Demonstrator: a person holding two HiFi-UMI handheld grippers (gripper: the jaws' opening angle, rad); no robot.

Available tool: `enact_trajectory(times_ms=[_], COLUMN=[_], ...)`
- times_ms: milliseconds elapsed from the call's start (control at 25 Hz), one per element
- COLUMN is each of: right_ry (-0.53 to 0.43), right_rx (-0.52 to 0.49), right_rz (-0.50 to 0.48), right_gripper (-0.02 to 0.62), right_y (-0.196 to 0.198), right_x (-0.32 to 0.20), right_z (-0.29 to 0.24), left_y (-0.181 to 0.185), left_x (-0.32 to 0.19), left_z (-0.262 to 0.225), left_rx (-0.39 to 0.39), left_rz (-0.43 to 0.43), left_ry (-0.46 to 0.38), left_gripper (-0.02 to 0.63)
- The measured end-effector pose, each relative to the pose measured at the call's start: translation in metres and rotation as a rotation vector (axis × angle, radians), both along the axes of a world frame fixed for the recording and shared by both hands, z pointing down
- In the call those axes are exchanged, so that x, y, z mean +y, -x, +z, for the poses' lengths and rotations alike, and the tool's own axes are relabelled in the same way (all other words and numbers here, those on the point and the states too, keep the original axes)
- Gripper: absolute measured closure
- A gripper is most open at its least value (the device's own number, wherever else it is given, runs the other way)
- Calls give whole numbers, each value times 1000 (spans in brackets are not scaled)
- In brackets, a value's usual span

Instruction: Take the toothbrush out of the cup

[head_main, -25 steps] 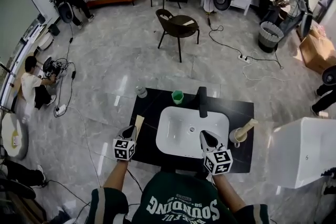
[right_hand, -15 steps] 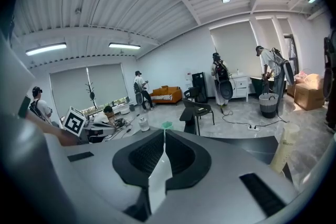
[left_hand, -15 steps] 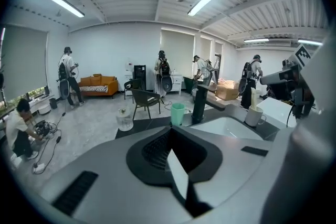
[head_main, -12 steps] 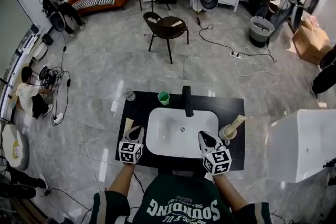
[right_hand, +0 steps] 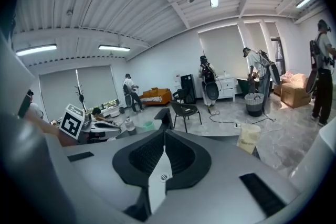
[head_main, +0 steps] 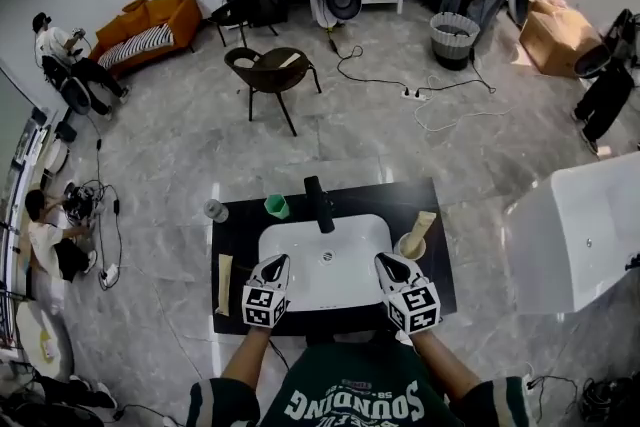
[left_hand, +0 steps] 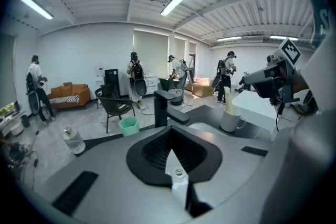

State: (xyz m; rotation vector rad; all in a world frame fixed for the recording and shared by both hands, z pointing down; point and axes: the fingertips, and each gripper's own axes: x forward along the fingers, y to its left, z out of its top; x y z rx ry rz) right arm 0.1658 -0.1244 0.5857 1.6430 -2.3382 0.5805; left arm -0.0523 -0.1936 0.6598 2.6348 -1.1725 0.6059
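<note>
A pale cup [head_main: 408, 247] stands on the black counter [head_main: 440, 215] to the right of the white sink [head_main: 290, 240]. A cream-coloured toothbrush [head_main: 424, 222] sticks up out of it. The left gripper view shows the cup [left_hand: 229, 121] and toothbrush [left_hand: 227, 99] ahead to the right. My right gripper [head_main: 386, 261] is shut and empty over the sink's front right corner, just left of the cup. Over the sink's front left corner, my left gripper [head_main: 279, 261] is shut with nothing in it. In the right gripper view, the toothbrush's cream top [right_hand: 248, 138] shows to the right of my gripper [right_hand: 165, 136].
A black faucet [head_main: 318, 205] stands behind the basin. A green cup [head_main: 277, 206] and a small bottle [head_main: 215, 210] stand at the counter's back left. A flat cream strip [head_main: 224, 271] lies on the counter's left side. A white tub [head_main: 575, 235] is to the right.
My left gripper has moved right, away from the cream strip, to the sink's front left. The right gripper shifted a little along the sink front. The head view has swung.
</note>
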Motion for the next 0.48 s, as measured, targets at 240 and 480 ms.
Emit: enact_trajectory(times_ms=[240,480], right_ry=[10,12], right_rx=[6,2], right_rz=[71,156], right_gripper=[554,554], right_y=[-51,-108], right_x=[16,33], right_z=[0,3], left_y=[-82,-157], left_x=[5,12], left_z=[-7,-4], left_rx=[24,38], left_rz=[144,259], left_ry=[-10,-7], left_gripper=[597,597])
